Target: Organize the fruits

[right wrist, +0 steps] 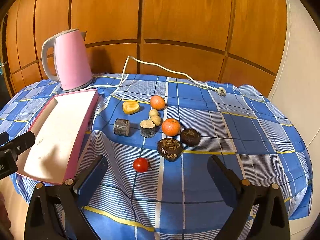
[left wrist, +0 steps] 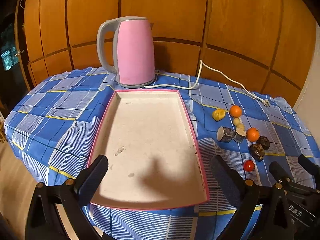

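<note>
Both tongs (left wrist: pixel 159 172) (right wrist: pixel 157 172) agape, empty: left above flat pink-rimmed tray (left wrist: pixel 192 124), right before glossy round tomato (right wrist: pixel 141 165).

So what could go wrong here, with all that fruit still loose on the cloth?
Nothing is grasped yet; the left gripper and right gripper are both open. Likely risks:
1. The small red tomato is round and could roll away if a finger nudges it.
2. The two oranges sit tight against other pieces, so closing on one may knock its neighbours.
3. The kettle cord trails behind the fruit and could snag.
</note>
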Demonstrator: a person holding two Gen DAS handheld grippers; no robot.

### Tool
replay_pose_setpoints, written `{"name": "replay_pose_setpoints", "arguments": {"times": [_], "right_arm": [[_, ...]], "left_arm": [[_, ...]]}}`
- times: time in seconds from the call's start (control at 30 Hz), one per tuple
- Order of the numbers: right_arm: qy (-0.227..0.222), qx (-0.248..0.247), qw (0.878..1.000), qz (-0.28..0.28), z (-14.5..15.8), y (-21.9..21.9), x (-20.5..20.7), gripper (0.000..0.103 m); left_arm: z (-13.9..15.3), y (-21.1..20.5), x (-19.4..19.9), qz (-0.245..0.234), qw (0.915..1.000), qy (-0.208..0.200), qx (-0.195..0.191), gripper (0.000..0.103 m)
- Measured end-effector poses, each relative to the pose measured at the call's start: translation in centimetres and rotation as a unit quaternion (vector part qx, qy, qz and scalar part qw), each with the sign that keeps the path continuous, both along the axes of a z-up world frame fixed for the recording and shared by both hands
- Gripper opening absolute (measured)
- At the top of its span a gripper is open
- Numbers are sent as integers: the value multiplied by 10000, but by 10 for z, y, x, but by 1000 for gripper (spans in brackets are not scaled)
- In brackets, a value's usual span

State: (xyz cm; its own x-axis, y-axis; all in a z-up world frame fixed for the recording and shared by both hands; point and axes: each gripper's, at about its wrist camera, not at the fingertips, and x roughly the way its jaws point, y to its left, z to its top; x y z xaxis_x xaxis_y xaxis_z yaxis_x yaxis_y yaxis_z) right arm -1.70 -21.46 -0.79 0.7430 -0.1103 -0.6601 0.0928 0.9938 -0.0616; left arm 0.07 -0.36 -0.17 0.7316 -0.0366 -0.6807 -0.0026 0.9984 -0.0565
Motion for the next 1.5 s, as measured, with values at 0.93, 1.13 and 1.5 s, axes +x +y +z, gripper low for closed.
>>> {"name": "replay_pose_setpoints", "arguments": {"times": [0.93, 1.13, 1.5], "right_arm": [[75, 103, 9999, 3, -5, -7, 0, 101], [52, 106, 9999, -9, -3, -7, 1, 101], [27, 159, 9997, -178, -2, -22, -1, 101]], "left_arm": [[-2, -13, 1, -238, 9997, 21, 59, 103], [0, -15, 1, -291, 9996, -6, 30, 103], [4, -28, 4, -624, 9980, -13, -33, 103]]}}
